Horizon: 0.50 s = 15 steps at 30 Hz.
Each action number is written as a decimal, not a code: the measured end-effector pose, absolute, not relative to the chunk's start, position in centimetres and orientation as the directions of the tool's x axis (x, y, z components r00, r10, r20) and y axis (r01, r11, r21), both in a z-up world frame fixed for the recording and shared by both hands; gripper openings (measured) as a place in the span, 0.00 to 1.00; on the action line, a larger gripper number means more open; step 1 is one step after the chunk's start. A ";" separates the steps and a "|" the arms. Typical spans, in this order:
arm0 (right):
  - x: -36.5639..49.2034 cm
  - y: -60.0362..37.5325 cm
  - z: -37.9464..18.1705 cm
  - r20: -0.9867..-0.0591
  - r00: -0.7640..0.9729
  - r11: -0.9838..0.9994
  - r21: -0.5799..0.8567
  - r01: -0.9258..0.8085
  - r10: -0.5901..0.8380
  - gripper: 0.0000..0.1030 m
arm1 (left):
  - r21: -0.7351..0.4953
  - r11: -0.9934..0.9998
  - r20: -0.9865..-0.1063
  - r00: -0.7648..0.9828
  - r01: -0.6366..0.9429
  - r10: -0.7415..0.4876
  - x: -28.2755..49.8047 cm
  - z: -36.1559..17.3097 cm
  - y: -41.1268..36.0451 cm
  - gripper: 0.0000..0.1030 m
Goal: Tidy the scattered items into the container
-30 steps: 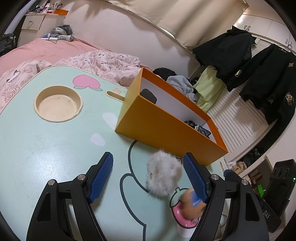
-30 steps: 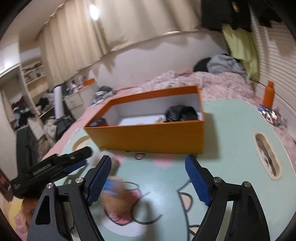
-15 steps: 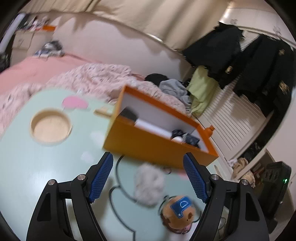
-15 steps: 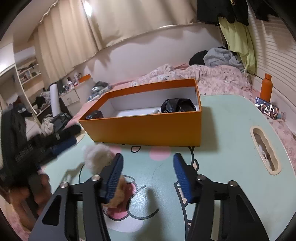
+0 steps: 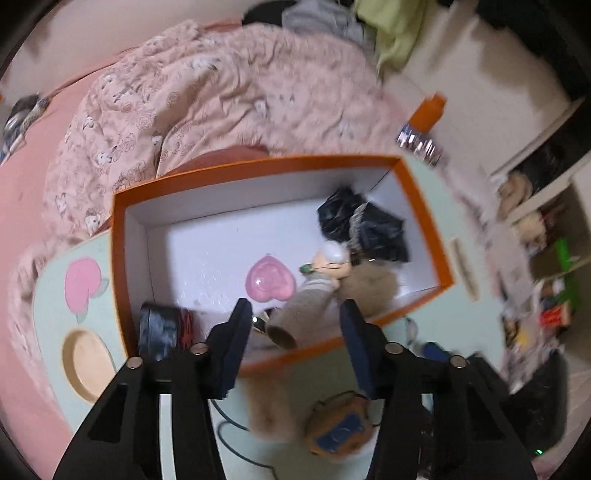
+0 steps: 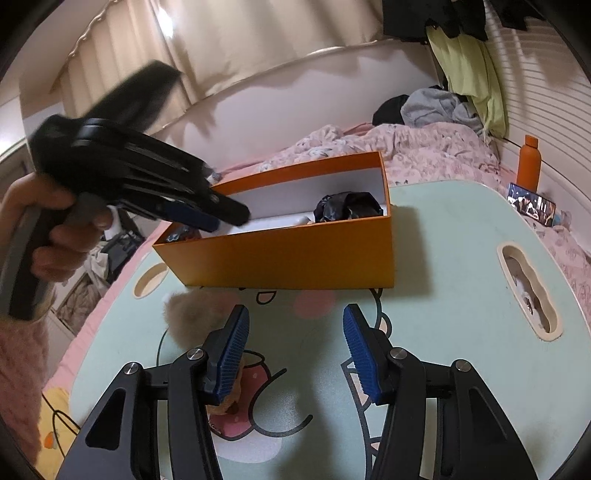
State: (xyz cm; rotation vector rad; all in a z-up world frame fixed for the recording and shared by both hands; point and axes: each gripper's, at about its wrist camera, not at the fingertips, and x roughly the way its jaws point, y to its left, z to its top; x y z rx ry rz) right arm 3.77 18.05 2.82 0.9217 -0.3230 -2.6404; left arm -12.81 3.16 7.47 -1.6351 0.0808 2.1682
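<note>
Two grippers work around an orange box (image 6: 288, 254), white inside and open-topped. The left gripper (image 5: 295, 325) hovers above its near wall, jaws wide apart and empty. The right gripper (image 6: 293, 339) gapes empty before the box. A fluffy beige pom-pom (image 6: 192, 314) and a tan plush toy (image 5: 338, 430) lie just in front of the box.

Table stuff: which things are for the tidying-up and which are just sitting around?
For tidying:
orange box
fluffy pompom
small plush toy
left gripper
right gripper

Just sitting around:
orange bottle
pink blanket
hanging clothes
</note>
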 end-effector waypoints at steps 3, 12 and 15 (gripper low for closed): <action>3.8 18.0 2.8 -0.562 -0.738 -0.922 0.315 0.227 -0.374 0.52 | -0.223 -0.898 -0.942 -0.152 -0.379 0.298 -13.5 6.2 4.0 0.47; 4.0 18.0 2.6 -0.571 -0.732 -0.922 0.322 0.216 -0.371 0.53 | -0.178 -0.892 -0.966 -0.101 -0.416 0.240 -15.1 4.5 4.6 0.26; 4.0 18.1 2.5 -0.573 -0.730 -0.920 0.328 0.213 -0.373 0.54 | -0.186 -0.897 -0.958 -0.130 -0.402 0.257 -14.9 4.7 3.7 0.24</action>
